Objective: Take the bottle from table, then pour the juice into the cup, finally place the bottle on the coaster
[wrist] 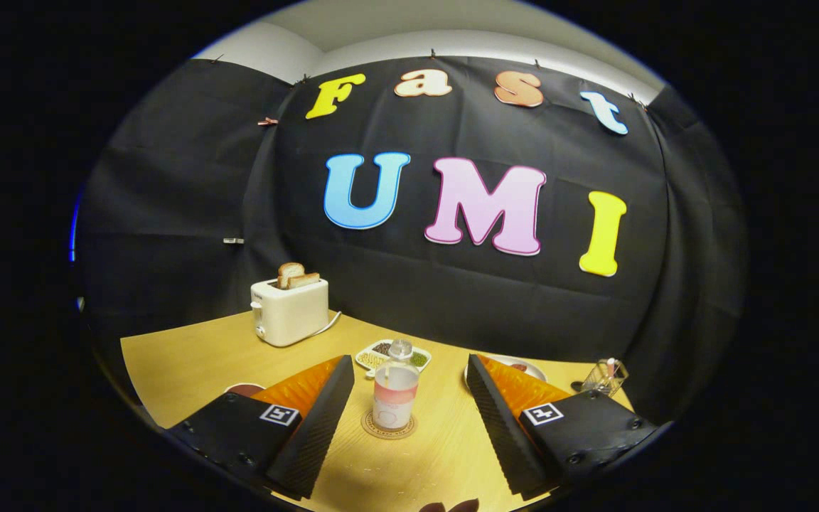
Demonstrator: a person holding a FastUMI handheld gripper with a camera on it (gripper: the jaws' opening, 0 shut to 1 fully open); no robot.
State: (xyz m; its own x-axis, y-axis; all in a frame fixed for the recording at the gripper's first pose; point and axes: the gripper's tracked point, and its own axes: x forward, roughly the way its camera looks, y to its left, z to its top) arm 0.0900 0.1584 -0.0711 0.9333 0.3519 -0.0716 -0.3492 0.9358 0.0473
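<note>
Bottle (395,390) stands upright on the round coaster (389,426), on the tabletop (189,363), between the two fingers and a little ahead of their tips, touching neither. The gripper (406,373) has its fingers spread wide apart, empty, one flanking the bottle at 9 o'clock and the other at 3 o'clock. Its long axis runs vertical, clear cap at 12 o'clock, base flat on the coaster. Pinkish liquid fills the lower body, with a pale band around it that may be a label. It looks like thin clear plastic, so I judge it light, somewhat squashy under pressure and smooth enough to slip; the best hold would be across the straight mid-body, below the shoulder, with both fingers square to the sides. Gripping near the cap would risk tipping it. Since it already sits on the coaster, the task seems at its close. Beyond it, at 12 o'clock, lies a divided dish of beans (393,355); a toaster (289,309) with bread slices stands at 10 o'clock, a plate (525,368) at 2 o'clock, and a small clear holder (604,376) further right
</note>
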